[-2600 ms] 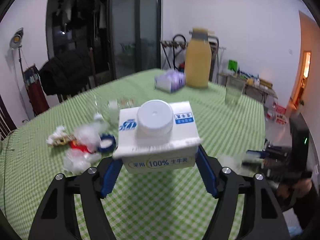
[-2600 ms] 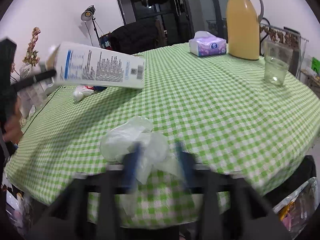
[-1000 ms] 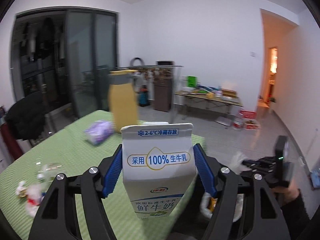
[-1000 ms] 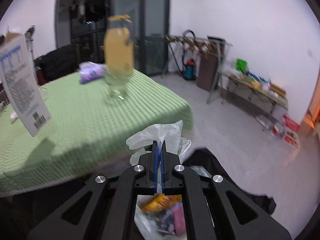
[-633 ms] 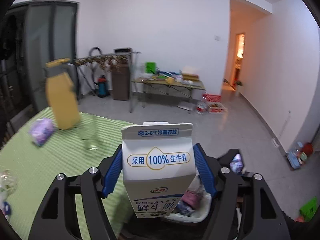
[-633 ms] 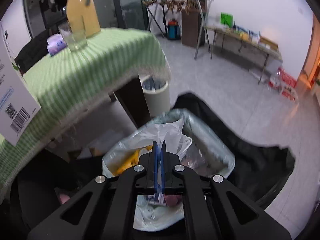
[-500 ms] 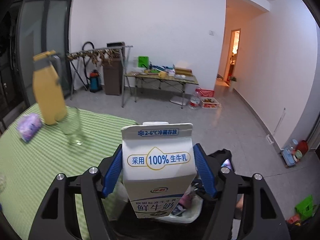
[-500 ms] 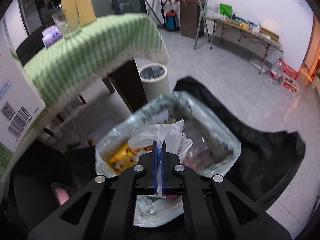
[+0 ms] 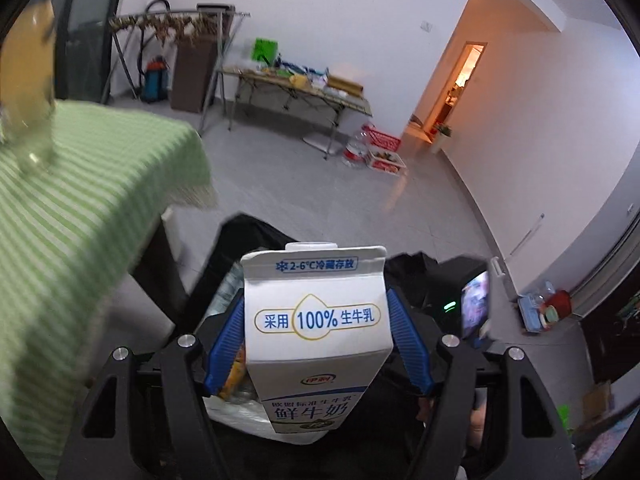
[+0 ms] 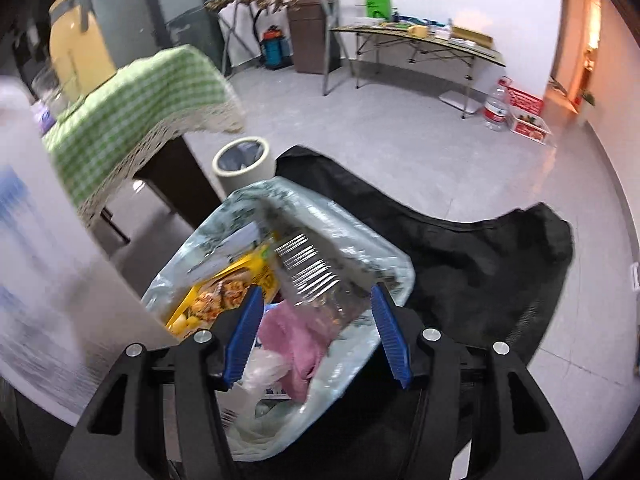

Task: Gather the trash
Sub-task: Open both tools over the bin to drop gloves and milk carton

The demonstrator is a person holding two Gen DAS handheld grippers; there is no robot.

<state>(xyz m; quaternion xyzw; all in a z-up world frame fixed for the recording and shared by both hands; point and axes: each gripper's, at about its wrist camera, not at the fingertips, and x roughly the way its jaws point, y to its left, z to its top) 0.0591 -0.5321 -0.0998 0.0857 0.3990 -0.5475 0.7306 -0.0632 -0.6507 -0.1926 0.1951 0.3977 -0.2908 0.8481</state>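
Observation:
My left gripper (image 9: pixel 316 300) is shut on a white milk carton (image 9: pixel 316 320) with blue print, held upright over the lined trash bin (image 9: pixel 236 408). In the right wrist view the carton (image 10: pixel 44 264) is a blurred white block at the left. My right gripper (image 10: pixel 316 300) hangs over the same trash bin (image 10: pixel 394 268) with its jaws opening and nothing pressed between the blue pads. The crumpled white plastic bag (image 10: pixel 262 364) lies in the bin below them, beside a yellow packet (image 10: pixel 224 292), a pink wrapper (image 10: pixel 296 344) and a clear bottle (image 10: pixel 316 276).
The table with the green checked cloth (image 10: pixel 140 104) stands at the left, its corner close to the bin. A small round waste bin (image 10: pixel 242 158) sits by the table leg. Black fabric (image 10: pixel 480 264) spreads over the grey floor to the right. A folding table (image 10: pixel 420 40) stands by the far wall.
Both grippers swung from the table down to the trash bin. The right gripper opened and the plastic bag dropped from it into the bin. The left gripper still holds the carton.

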